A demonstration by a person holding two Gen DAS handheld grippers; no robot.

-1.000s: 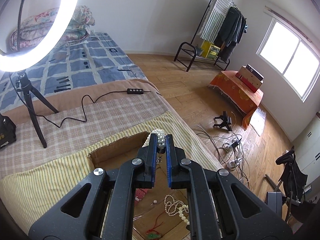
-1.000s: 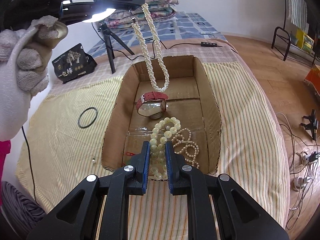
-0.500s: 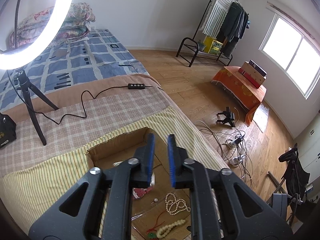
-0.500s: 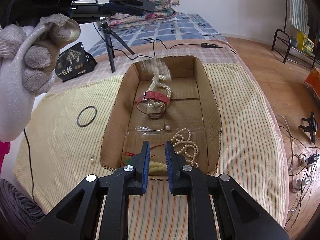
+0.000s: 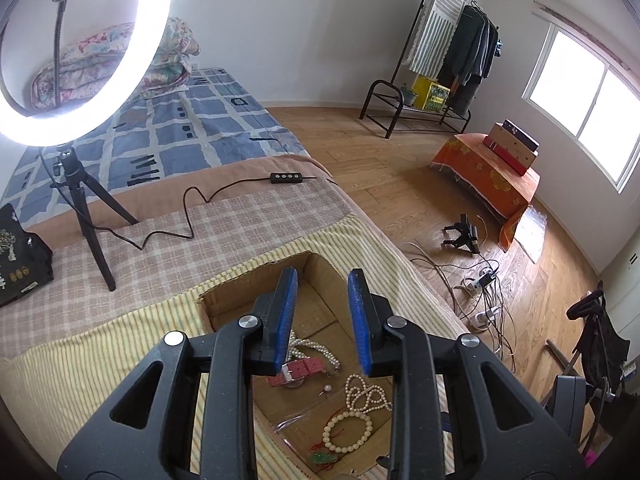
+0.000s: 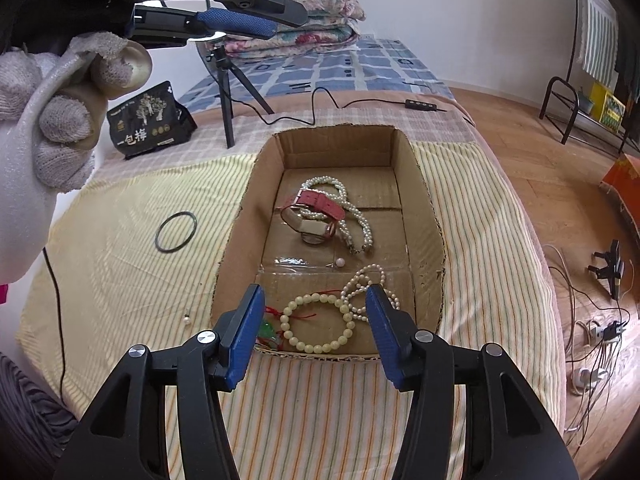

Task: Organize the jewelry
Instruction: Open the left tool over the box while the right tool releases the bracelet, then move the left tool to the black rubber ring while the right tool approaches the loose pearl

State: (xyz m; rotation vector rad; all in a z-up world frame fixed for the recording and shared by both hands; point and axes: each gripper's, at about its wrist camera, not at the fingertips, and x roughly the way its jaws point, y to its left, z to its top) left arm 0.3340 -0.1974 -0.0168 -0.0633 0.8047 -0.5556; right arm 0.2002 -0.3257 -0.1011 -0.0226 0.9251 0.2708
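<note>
The left gripper (image 5: 322, 318) hangs over the cardboard box (image 5: 248, 290) with its blue fingers (image 5: 286, 314) spread apart and empty. Below lie a red-strapped watch (image 5: 298, 372), a pearl necklace (image 5: 316, 350) and a pale bead bracelet (image 5: 348, 430).

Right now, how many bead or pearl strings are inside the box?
3. A long pearl necklace lies by the red watch, a small pearl string sits nearer, and a chunky bead bracelet is nearest. None seem hidden.

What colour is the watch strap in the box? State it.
Red-pink strap on the watch, lying in the cardboard box; clearest in the right wrist view.
</note>
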